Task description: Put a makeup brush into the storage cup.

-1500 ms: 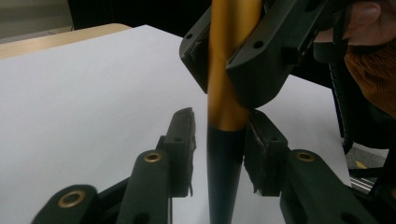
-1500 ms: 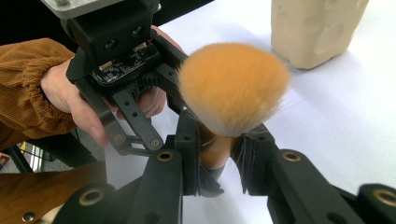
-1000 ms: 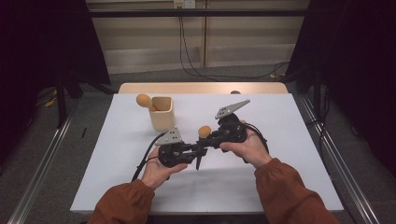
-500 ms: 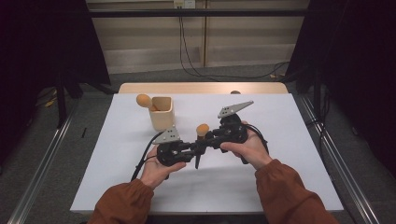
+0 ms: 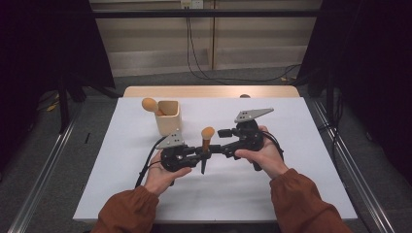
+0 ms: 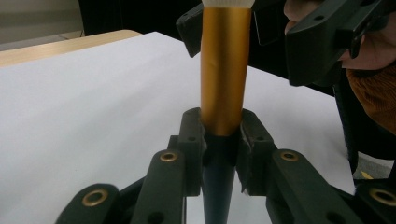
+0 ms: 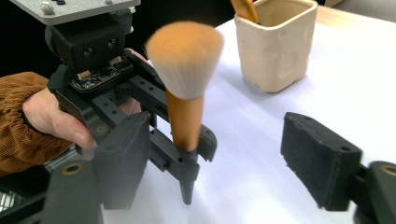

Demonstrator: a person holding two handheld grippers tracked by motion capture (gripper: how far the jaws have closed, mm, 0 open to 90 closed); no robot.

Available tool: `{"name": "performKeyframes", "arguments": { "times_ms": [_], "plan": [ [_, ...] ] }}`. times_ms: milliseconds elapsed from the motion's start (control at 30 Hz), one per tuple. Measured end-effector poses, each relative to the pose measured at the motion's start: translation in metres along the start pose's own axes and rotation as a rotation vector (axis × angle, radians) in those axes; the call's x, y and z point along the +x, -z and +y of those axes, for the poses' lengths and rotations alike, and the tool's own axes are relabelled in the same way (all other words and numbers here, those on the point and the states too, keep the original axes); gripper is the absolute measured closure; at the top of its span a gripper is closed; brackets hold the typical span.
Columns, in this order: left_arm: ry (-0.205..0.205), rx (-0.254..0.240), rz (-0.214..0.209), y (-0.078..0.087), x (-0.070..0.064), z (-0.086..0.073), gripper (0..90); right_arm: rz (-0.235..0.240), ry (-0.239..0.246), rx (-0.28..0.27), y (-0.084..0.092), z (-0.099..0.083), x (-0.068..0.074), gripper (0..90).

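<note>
A makeup brush with an orange head and a gold handle stands upright above the white table. My left gripper is shut on its handle where the gold meets the dark tip. My right gripper faces it from the right. Its jaws have just been opening and now stand wide. The brush is in the gap between them, nearer one jaw, and neither pad touches it.
A cream square cup stands just behind the left hand, with a second orange-headed brush leaning out of it to the left. The same cup is seen beyond the brush in the right gripper view. Both forearms wear rust-coloured sleeves.
The right gripper's jaws have spread apart and come off the brush. The brush stays upright in the left gripper, and both hands have barely shifted.
</note>
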State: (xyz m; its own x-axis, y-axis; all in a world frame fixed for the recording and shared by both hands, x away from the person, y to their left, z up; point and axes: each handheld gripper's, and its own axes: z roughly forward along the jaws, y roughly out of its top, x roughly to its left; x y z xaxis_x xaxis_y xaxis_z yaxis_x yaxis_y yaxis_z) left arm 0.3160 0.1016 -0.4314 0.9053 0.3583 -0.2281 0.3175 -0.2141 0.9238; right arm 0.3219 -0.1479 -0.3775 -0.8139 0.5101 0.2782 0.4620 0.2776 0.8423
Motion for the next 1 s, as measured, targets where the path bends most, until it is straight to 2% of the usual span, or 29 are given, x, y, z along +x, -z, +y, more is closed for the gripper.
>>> {"name": "performKeyframes", "arguments": {
  "times_ms": [67,133,200,233,333,467,567,800,833,900,933,1000],
  "plan": [
    [-0.005,0.001,0.004,0.001,0.001,0.0,74.3,-0.033,-0.001,0.004,0.001,-0.001,-0.001,14.2],
    [-0.007,0.001,0.008,0.001,0.001,0.0,74.3,-0.04,0.001,-0.011,0.003,-0.004,-0.002,12.2],
    [-0.008,0.0,0.011,0.002,0.001,0.0,74.3,-0.062,-0.003,-0.019,0.004,-0.006,-0.002,3.7],
    [-0.012,0.0,0.018,0.002,0.001,0.0,74.3,-0.074,-0.006,-0.024,0.004,-0.007,-0.003,2.2],
    [-0.021,-0.003,0.025,0.003,0.001,0.0,74.3,-0.08,-0.017,-0.046,0.005,-0.011,-0.005,0.9],
    [-0.021,-0.011,0.025,0.005,0.0,0.001,74.3,-0.143,-0.013,-0.058,0.008,-0.015,-0.006,1.0],
    [-0.018,-0.012,0.028,0.007,0.001,0.002,74.3,-0.149,-0.01,-0.08,0.012,-0.018,-0.007,0.3],
    [-0.012,-0.021,0.035,0.012,0.003,0.003,74.3,-0.211,0.0,-0.123,0.02,-0.027,-0.007,0.5],
    [-0.012,-0.022,0.037,0.012,0.003,0.003,74.3,-0.216,0.0,-0.133,0.022,-0.028,-0.007,1.5],
    [-0.013,-0.023,0.045,0.014,0.003,0.004,74.3,-0.202,0.003,-0.116,0.023,-0.031,-0.008,1.4],
    [-0.01,-0.026,0.043,0.014,0.003,0.004,74.3,-0.21,0.0,-0.11,0.023,-0.032,-0.007,1.6],
    [-0.015,-0.023,0.049,0.015,0.003,0.004,74.3,-0.209,0.01,-0.121,0.024,-0.036,-0.007,0.7]
  ]
}}
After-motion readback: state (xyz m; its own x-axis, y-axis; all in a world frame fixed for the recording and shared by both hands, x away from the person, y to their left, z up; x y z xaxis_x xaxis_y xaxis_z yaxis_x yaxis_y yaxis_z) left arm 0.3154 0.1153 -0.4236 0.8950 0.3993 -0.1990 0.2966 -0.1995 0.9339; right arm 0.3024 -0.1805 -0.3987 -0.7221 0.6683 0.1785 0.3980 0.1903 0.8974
